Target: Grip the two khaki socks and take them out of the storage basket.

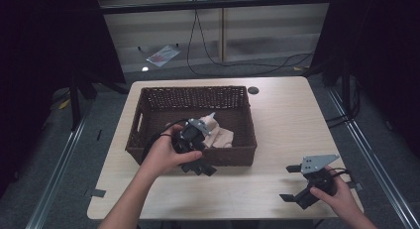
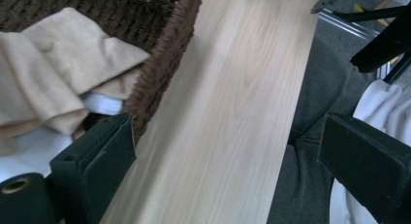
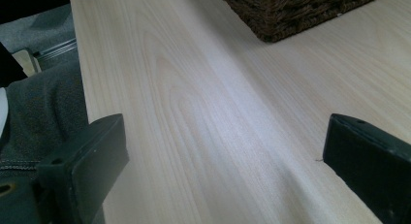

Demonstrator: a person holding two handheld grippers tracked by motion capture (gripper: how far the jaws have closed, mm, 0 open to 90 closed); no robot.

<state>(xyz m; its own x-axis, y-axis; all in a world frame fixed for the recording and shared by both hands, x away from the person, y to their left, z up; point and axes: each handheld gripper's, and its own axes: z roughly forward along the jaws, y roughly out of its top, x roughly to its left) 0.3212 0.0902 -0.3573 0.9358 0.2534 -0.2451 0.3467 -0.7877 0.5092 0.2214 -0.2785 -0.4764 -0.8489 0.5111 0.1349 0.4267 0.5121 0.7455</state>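
Both hand-held grippers wide open, empty: left hand-held gripper [image 1: 198,165], right hand-held gripper [image 1: 293,183].

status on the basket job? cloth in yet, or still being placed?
Done: the beige cloth lies inside the wicker basket, bunched at its near right. In hand: nothing; the left gripper sits open over the basket's near rim, jaws empty. The right gripper rests open on the table. Left: probably just pulling the left gripper away.

Recording lab: black curtains [image 1: 44,55], floor rails [image 1: 59,164], trailing cables [image 1: 208,50]
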